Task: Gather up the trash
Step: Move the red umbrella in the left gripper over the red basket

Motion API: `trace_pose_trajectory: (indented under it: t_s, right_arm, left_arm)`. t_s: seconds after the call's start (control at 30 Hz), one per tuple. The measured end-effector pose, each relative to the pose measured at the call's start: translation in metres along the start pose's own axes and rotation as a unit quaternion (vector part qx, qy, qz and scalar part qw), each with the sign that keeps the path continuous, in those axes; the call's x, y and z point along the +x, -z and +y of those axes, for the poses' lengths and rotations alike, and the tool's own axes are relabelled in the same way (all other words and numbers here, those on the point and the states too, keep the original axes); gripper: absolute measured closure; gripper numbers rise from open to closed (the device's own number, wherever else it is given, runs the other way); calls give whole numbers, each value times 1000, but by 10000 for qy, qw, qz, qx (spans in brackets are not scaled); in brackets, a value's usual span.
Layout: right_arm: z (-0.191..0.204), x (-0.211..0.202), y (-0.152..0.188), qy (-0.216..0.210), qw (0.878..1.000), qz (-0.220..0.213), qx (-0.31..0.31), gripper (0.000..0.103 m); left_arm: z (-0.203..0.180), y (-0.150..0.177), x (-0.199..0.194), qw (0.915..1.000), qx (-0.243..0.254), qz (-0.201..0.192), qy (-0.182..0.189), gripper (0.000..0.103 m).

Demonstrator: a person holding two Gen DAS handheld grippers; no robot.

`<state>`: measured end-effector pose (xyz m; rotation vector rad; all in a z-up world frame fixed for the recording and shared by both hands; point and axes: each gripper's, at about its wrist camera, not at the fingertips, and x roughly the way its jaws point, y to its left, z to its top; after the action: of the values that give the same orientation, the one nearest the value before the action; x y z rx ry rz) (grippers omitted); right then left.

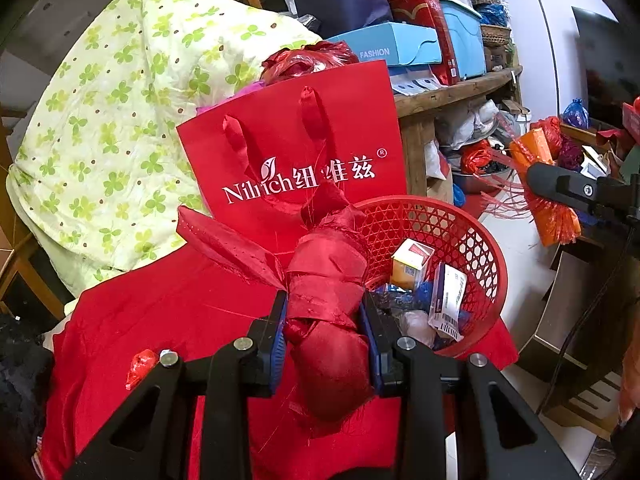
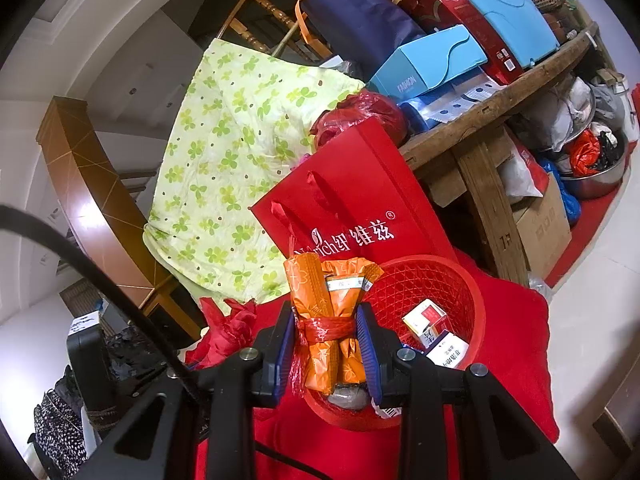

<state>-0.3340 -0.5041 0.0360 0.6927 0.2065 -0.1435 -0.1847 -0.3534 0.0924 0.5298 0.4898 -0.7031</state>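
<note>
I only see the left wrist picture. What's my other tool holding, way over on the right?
Observer: The right tool is shut on a bundle of orange packets, with its pads at the red tie.
Operator: Is it at the basket yet?
Observer: In the right wrist view, the bundle's lower end overlaps the near rim of the red basket.
Operator: Any writing on it?
Observer: A white label runs across the packets. It is too small to read.

Ahead of the right gripper (image 2: 327, 346) the open mouth of the round red plastic lattice basket (image 2: 432, 280) stands unblocked from above, though small cardboard boxes (image 2: 430, 320) part-fill it and the upright red paper gift bag (image 2: 360, 208) walls its far side.
</note>
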Motion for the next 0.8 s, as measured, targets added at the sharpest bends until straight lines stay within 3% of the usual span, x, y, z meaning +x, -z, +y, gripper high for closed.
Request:
trace_pose_trajectory:
  t_s: [0.8]
  right_arm:
    - [-19, 75, -21, -152, 9984, 347, 415, 71]
  left_arm:
    - [4, -13, 60, 9994, -143, 292, 141, 68]
